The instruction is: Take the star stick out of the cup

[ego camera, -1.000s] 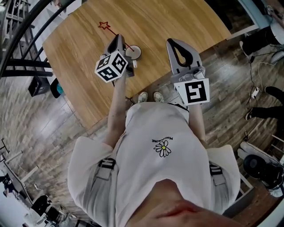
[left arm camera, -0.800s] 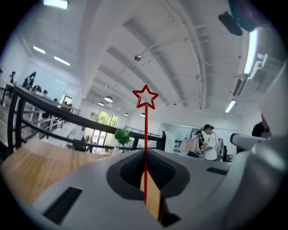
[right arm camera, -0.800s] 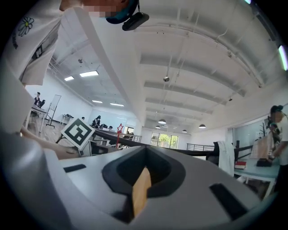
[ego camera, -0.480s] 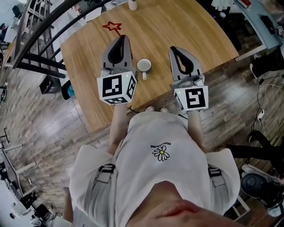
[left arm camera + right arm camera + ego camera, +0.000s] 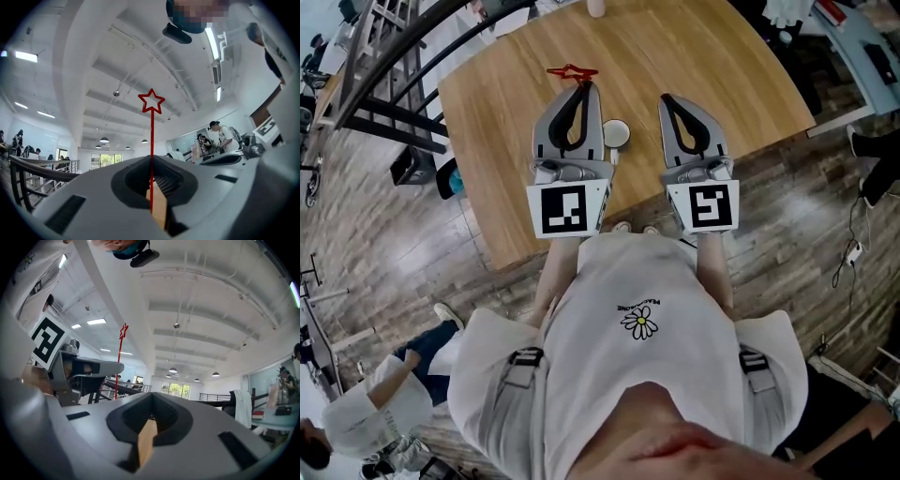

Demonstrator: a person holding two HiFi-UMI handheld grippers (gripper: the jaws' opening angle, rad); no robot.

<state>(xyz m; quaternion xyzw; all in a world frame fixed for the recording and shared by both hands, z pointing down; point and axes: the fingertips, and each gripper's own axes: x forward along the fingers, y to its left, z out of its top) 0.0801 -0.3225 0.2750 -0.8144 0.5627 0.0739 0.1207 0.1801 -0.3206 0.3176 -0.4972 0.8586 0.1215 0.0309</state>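
Now | left gripper (image 5: 579, 89): fingers pinching star stick (image 5: 151, 140) | stick out of cup (image 5: 616, 134) | right gripper (image 5: 672, 99): fingers pressed together, empty | cup on bench (image 5: 703, 56), between grippers

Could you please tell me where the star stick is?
Head view, left side: the star stick is clamped in the left tool, out of the cup beside it.

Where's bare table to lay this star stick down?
Bare wood of the table lies left of the left gripper, which holds the star stick, and right of the right gripper, out to the edges. Crowded between them, round the cup.
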